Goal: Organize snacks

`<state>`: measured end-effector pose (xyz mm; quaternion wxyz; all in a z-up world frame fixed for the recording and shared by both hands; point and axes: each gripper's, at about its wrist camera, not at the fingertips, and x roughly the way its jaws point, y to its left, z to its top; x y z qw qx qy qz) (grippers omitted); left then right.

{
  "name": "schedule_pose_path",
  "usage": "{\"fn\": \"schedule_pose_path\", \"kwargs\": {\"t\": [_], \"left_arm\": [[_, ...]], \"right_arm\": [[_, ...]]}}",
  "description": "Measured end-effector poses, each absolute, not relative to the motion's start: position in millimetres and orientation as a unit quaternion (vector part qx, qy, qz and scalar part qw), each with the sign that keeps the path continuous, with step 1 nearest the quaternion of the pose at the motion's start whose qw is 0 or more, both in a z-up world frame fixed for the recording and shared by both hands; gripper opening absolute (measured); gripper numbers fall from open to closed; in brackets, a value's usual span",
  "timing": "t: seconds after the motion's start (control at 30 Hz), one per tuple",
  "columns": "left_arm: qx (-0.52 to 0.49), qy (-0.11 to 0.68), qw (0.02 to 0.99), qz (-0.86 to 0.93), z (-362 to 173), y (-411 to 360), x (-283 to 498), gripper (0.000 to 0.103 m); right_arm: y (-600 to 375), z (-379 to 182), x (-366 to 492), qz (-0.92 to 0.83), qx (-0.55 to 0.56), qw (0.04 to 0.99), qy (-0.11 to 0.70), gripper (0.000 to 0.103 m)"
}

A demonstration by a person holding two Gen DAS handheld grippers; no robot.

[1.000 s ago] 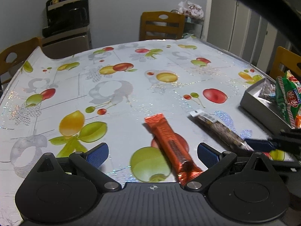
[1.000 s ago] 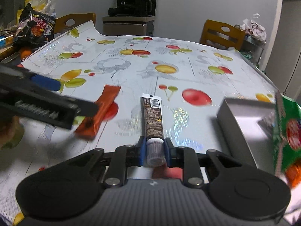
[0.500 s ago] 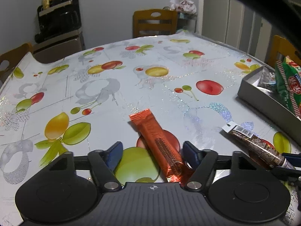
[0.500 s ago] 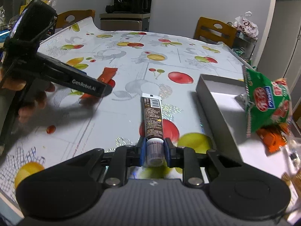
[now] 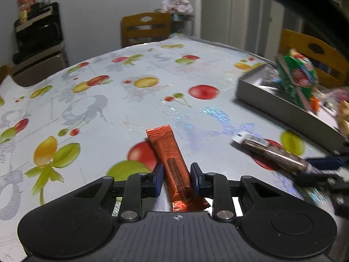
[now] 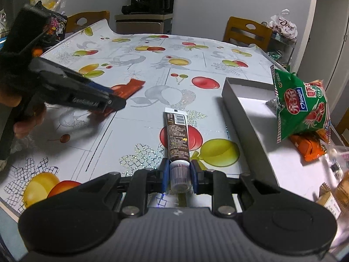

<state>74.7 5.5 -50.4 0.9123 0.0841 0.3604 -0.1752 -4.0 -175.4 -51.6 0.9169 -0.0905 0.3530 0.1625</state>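
My left gripper [image 5: 176, 175] is shut on an orange snack bar [image 5: 169, 152], holding its near end; the bar points away over the table. It also shows in the right wrist view [image 6: 128, 88], held by the left gripper [image 6: 109, 102]. My right gripper [image 6: 178, 174] is shut on the capped end of a brown tube [image 6: 177, 135], just above the table, left of the grey box [image 6: 242, 109]. The tube also shows in the left wrist view [image 5: 274, 152].
The grey box [image 5: 279, 102] at the right holds a green snack bag [image 6: 303, 107], an orange pack [image 6: 308, 147] and several small wrapped snacks. The table has a fruit-print cloth [image 5: 98, 109]. Wooden chairs [image 6: 246, 31] stand around it. A black snack bag [image 6: 57, 27] lies far left.
My left gripper closed its jaws onto the orange bar. My right gripper moved back and right with the tube, nearer the grey box.
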Motion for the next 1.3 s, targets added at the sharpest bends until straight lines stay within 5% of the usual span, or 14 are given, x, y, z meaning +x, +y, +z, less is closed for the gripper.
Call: {"fn": "schedule_pose_path", "kwargs": {"t": [0.47, 0.6, 1.1, 1.3], "left_arm": [[0.096, 0.379, 0.882, -0.264, -47, -1, 28, 0.028], [0.097, 0.383, 0.875, -0.280, -46, -4, 21, 0.030], [0.100, 0.378, 0.886, -0.250, -50, -11, 14, 0.056], [0.087, 0.375, 0.899, -0.209, -54, -11, 16, 0.080]], "right_arm": [[-175, -52, -7, 0.168, -0.093, 0.916, 0.351, 0.020], [-175, -52, -6, 0.175, -0.088, 0.915, 0.352, 0.035], [-167, -53, 6, 0.171, -0.072, 0.920, 0.345, 0.040], [-166, -56, 12, 0.166, -0.059, 0.921, 0.347, 0.040]]}}
